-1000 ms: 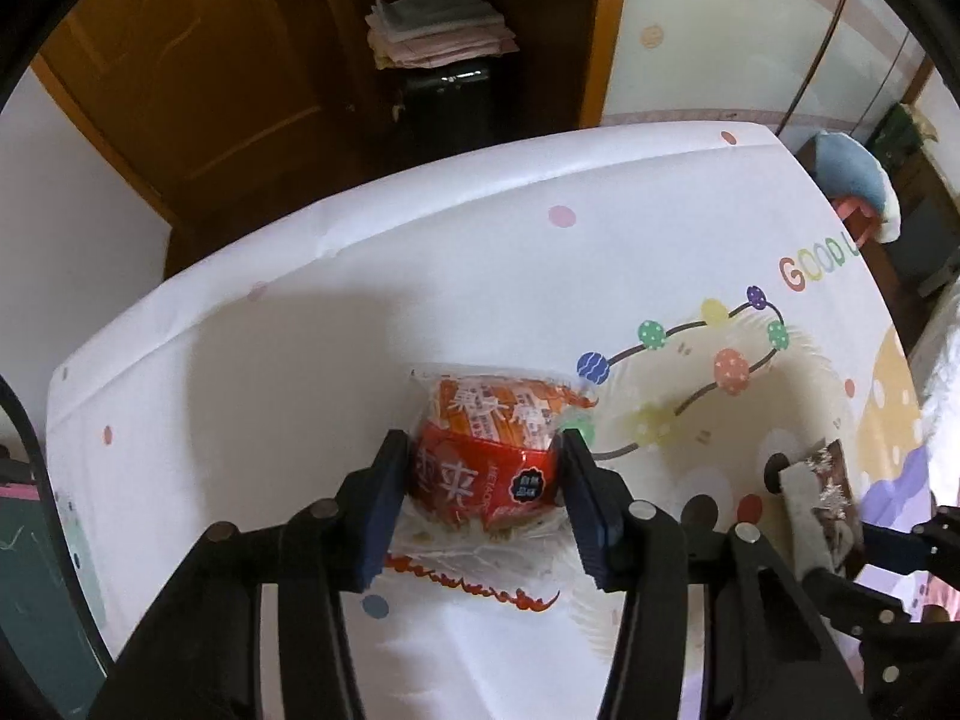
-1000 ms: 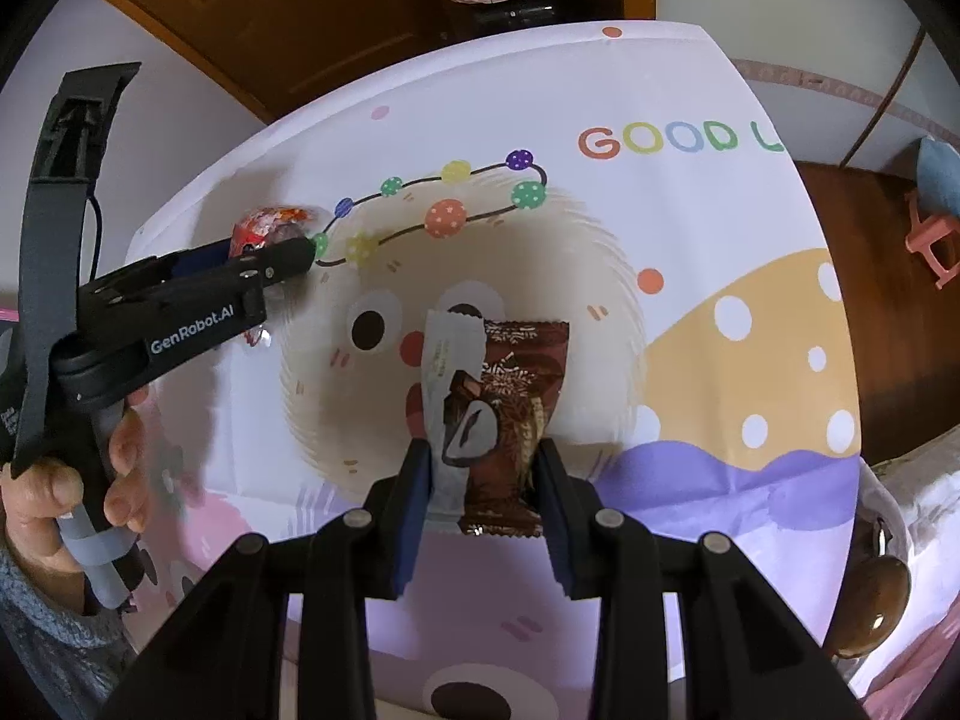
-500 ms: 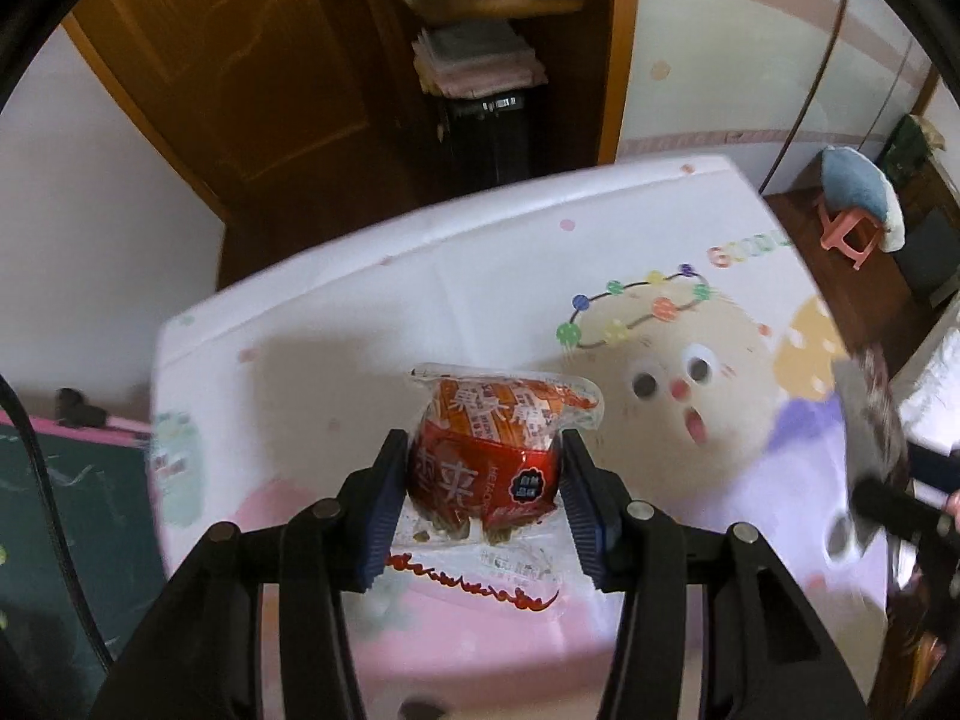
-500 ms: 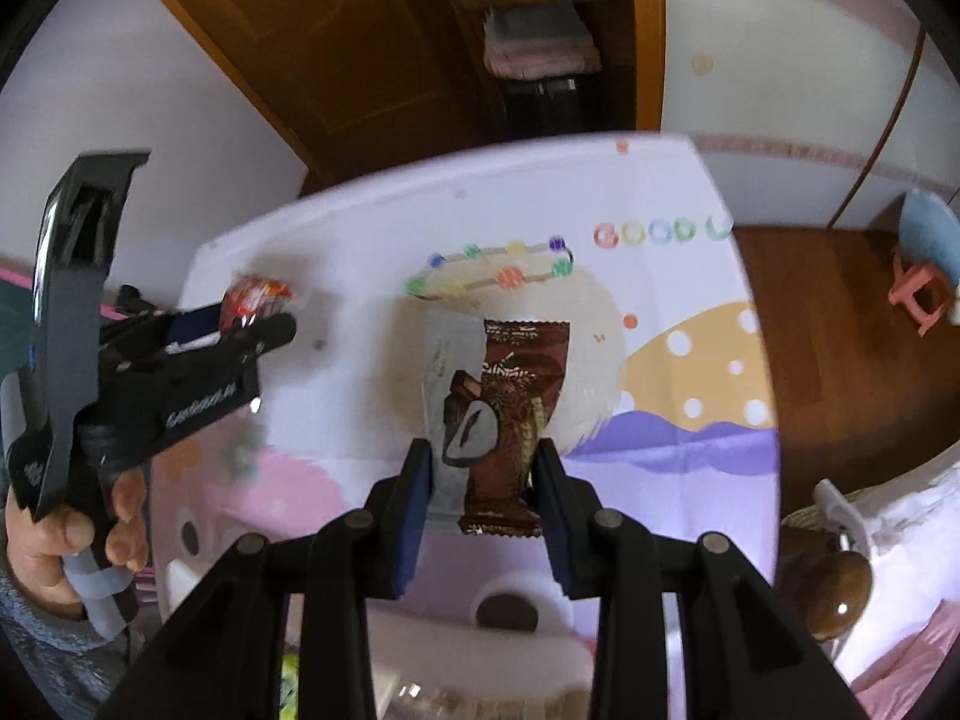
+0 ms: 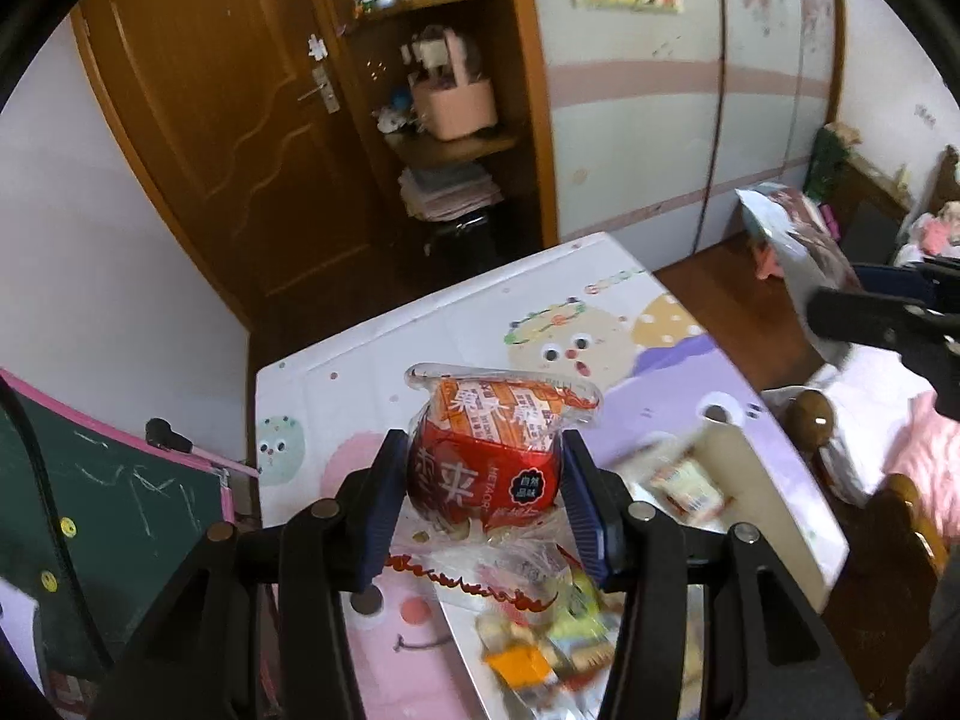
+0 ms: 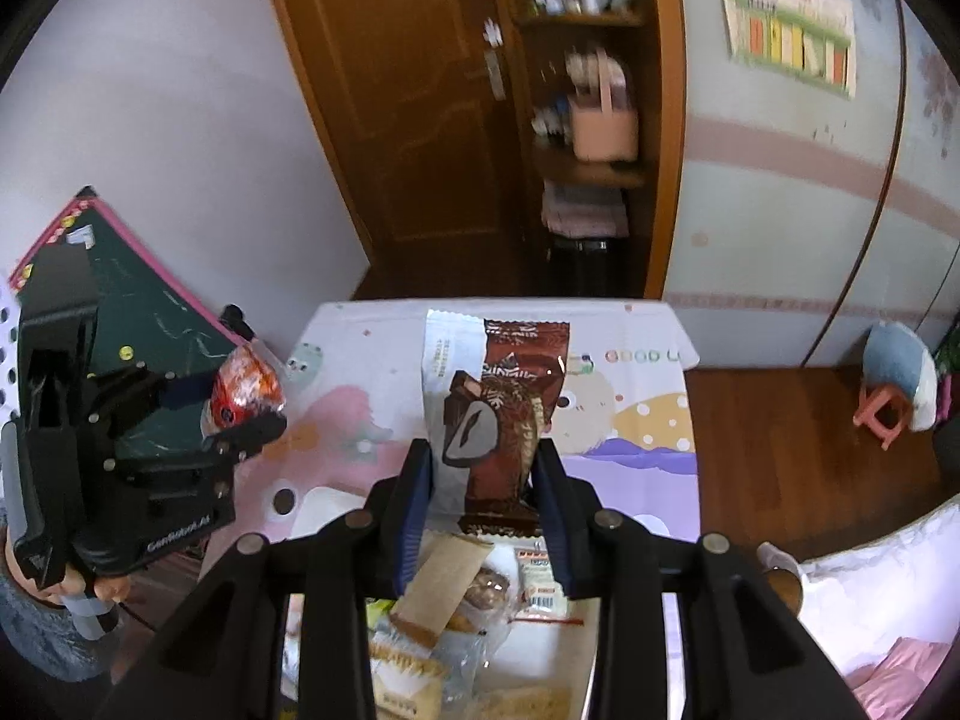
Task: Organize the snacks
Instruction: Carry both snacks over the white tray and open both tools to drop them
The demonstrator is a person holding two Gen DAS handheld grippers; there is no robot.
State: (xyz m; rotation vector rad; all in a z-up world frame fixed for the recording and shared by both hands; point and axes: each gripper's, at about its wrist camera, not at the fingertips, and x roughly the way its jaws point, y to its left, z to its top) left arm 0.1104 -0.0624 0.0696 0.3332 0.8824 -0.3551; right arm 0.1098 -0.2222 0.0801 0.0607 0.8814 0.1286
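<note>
**A:** Snacks first: where are they?

**B:** I hold one in each hand, both lifted above the table (image 5: pixel 336 396) with its cartoon-printed white and pastel cloth. My left gripper (image 5: pixel 485 501) has its fingers clamped on a red and orange crinkly plastic snack packet (image 5: pixel 480 462), puffy, with a clear sealed rim. My right gripper (image 6: pixel 483 492) has its fingers clamped on a flat brown foil-look wrapper with a white side panel (image 6: pixel 498 408), standing upright between them.

**A:** Which step is this?

**B:** The carry, I judge. Below my fingers lies a heap of mixed packaged snacks (image 6: pixel 456 618): a tan paper-like sleeve, clear film, small printed sachets. It sits on something pale, but blur hides whether that is a tray or a bag.

**A:** Next move?

**B:** Probably lowering both packets toward that heap and letting go gently. The puffy packet is slippery and squashes; the flat wrapper could tip sideways.
</note>
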